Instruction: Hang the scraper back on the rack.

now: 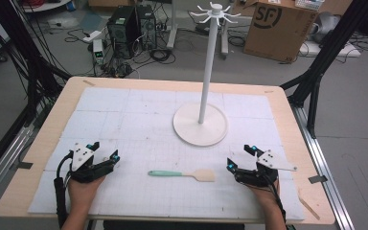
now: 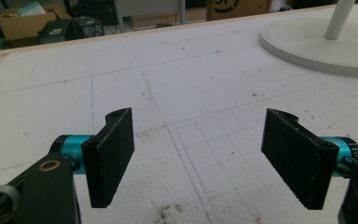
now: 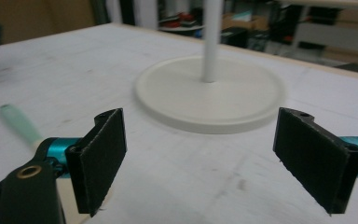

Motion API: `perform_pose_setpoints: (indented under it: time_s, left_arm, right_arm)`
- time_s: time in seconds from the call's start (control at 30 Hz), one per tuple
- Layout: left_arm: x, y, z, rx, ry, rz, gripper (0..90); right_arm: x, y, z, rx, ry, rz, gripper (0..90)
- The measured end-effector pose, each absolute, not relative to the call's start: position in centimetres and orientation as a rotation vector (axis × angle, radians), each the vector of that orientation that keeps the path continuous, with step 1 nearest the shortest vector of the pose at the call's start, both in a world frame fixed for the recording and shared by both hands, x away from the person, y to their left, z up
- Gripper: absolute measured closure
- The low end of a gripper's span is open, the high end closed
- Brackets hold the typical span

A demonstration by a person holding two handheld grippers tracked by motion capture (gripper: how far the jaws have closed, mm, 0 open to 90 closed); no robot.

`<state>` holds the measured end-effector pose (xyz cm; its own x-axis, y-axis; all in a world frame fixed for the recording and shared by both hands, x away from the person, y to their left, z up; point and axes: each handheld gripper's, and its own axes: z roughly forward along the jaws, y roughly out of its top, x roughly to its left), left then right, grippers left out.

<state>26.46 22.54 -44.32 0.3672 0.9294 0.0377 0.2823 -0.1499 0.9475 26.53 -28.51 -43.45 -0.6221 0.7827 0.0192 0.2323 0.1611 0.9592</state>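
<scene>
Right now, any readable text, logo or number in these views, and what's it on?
"SF": black logo letters on the side of the cardboard box on the floor beyond the table, in the high view.
Left gripper view: part of a dark logo on a box at the top edge, cut off, not readable.
Spatula, stand, left gripper, right gripper: no text visible.
</scene>
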Motion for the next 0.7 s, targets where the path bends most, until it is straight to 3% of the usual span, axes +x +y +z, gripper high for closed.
perform_pose_setpoints:
  time_s: [0.37,0.5,0.7]
  left_arm:
    - [26.0,22.4,-44.2,1.638,1.034,0.861,26.3]
    - [25.9,22.3,-44.1,1.636,1.016,0.871,26.5]
    - [25.9,22.3,-44.1,1.632,1.017,0.870,26.5]
  right_arm:
    - [27.0,-23.8,-44.1,0.750,2.278,1.473,16.6]
    - [27.1,-22.8,-44.2,0.688,2.352,1.478,24.3]
    - [27.3,-20.6,-44.3,0.571,2.474,1.425,27.0]
